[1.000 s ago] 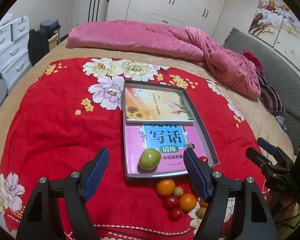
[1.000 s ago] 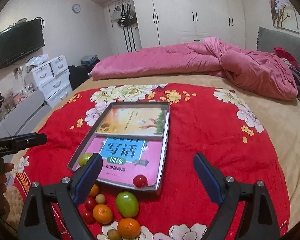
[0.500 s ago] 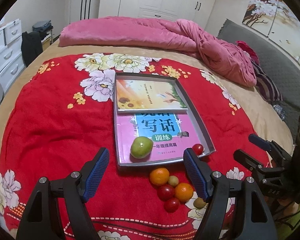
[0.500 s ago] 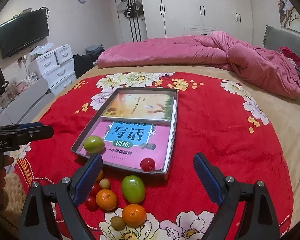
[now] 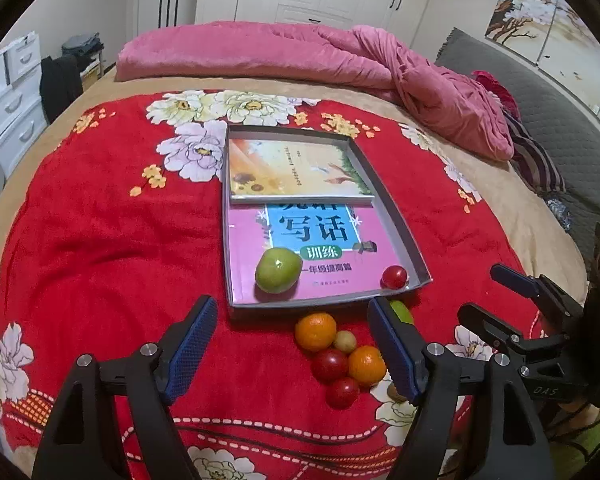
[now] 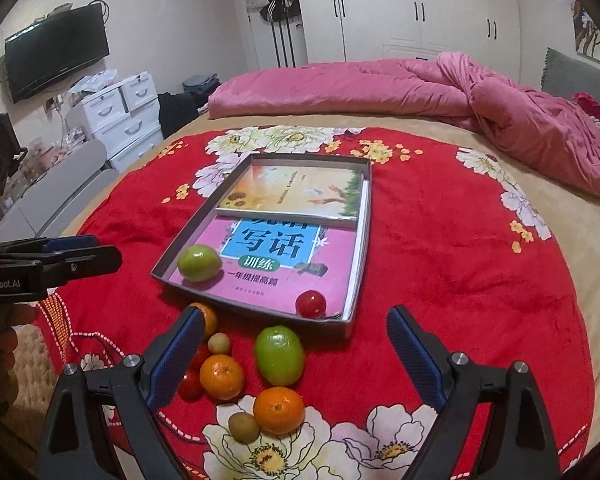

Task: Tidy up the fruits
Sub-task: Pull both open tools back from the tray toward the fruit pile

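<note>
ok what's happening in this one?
A person holds two grippers over a bed, sorting fruit into a tray that has two books in it. A green fruit and a cherry tomato already lie in the tray. The remaining fruit sits in a pile on the red blanket just in front of it. The left gripper and right gripper are both open, holding nothing, poised above the pile.
</note>
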### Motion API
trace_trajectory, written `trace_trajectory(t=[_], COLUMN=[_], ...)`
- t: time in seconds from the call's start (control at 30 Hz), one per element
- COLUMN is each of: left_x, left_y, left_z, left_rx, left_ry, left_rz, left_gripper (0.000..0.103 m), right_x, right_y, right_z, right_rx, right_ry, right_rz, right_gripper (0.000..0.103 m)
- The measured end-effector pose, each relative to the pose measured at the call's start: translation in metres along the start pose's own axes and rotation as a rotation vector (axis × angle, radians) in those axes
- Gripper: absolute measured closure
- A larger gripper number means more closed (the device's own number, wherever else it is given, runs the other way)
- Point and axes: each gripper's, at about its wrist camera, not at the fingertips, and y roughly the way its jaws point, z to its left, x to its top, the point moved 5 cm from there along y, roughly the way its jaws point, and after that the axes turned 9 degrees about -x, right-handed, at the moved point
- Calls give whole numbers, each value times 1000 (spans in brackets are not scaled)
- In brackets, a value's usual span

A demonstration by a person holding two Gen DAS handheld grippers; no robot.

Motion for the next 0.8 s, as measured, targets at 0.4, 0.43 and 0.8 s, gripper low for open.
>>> trace_trajectory(t=[0.4, 0.43, 0.8], left_x=[-17, -18, -26], left_y=[7, 7, 13], left_z=[-10, -11, -12], left_rx=[-13, -14, -26], left_ry=[40, 42, 39], left_rz=[42, 44, 71], left_gripper=[24, 24, 24], right_x=[-7, -7, -18], right_y=[4, 5, 10], right_z=[4, 4, 5], right_rx=[9, 9, 4], right_ry=[-12, -14, -25], right_rz=[27, 31, 64], right_gripper=[4, 4, 4])
